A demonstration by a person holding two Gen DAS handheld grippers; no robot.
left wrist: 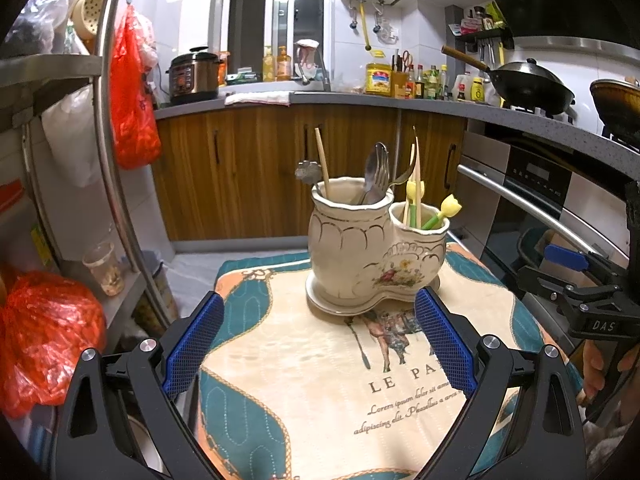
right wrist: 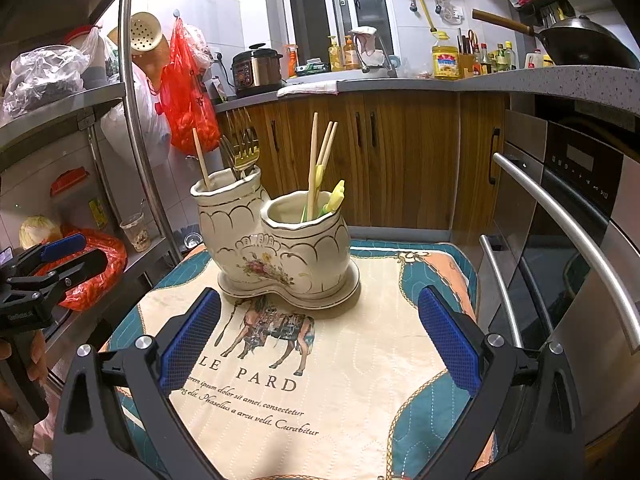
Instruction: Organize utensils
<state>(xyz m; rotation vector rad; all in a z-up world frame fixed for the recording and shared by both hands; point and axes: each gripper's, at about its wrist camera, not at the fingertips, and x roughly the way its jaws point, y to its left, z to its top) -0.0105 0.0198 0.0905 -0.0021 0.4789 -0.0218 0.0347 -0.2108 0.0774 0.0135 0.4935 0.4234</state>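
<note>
A cream ceramic two-compartment utensil holder [left wrist: 360,256] [right wrist: 276,248] stands on a printed cloth mat [left wrist: 320,392] [right wrist: 340,380]. Its taller compartment holds spoons and forks [left wrist: 378,172] [right wrist: 244,152] and one chopstick [left wrist: 322,160] [right wrist: 201,158]. The lower compartment holds chopsticks [right wrist: 320,152] and yellow tulip-topped sticks [left wrist: 450,206] [right wrist: 336,196]. My left gripper [left wrist: 320,308] is open and empty, just in front of the holder. My right gripper [right wrist: 320,304] is open and empty, also just in front of it. Each gripper shows at the edge of the other's view.
A metal shelf rack [right wrist: 132,100] with red bags [left wrist: 40,332] stands to the left. An oven with a steel handle [right wrist: 568,232] is close on the right. Wooden cabinets [left wrist: 248,168] and a cluttered counter [left wrist: 360,98] lie behind.
</note>
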